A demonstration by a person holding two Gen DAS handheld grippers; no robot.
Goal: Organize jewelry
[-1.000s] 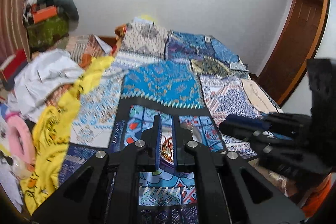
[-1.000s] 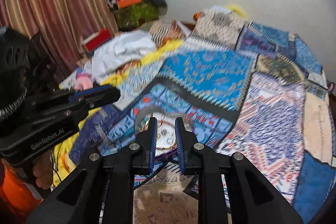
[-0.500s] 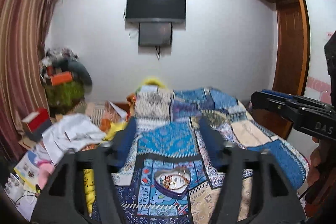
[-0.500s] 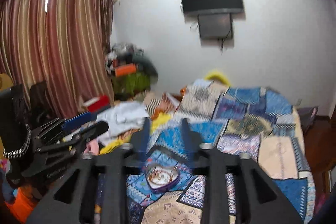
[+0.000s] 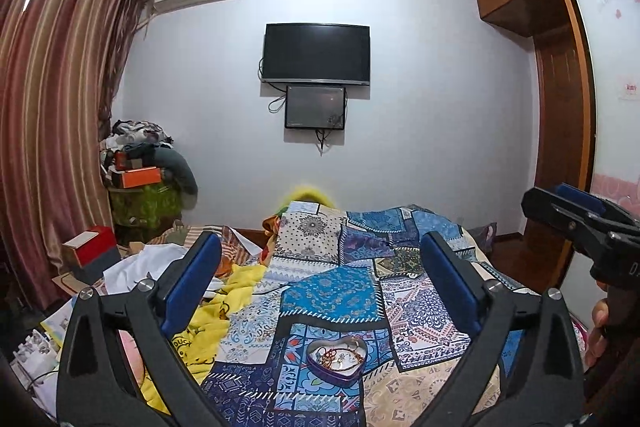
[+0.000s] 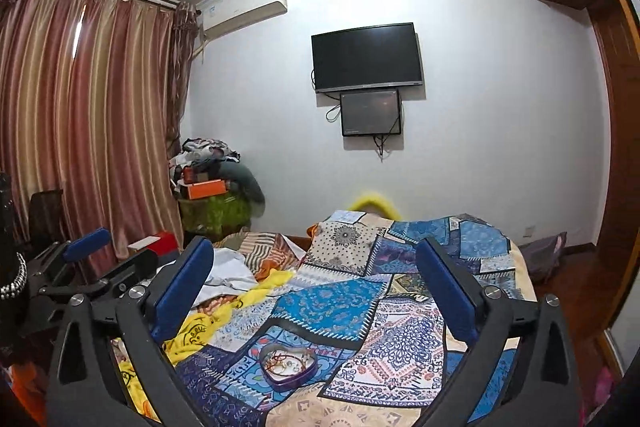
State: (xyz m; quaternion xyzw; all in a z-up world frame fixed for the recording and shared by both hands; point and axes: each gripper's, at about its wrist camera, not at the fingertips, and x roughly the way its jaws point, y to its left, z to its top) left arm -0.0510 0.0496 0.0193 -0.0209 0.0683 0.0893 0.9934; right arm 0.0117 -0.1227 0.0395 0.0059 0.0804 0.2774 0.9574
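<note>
Left wrist view: heart-shaped tin (image 5: 336,361) holds tangled jewelry (image 5: 338,354); both tongs gape wide.

The pieces lying in the heart-shaped tin (image 5: 335,361) are too small to tell apart: only a red-and-gold tangle shows. In the left wrist view the right claw (image 5: 582,223) is cut off by the right edge, so its fingers' spread cannot be read. The bottom edge cuts the patchwork bedspread (image 6: 400,311), and the left claw (image 6: 92,259) hides part of the clutter beside the bed.
</note>
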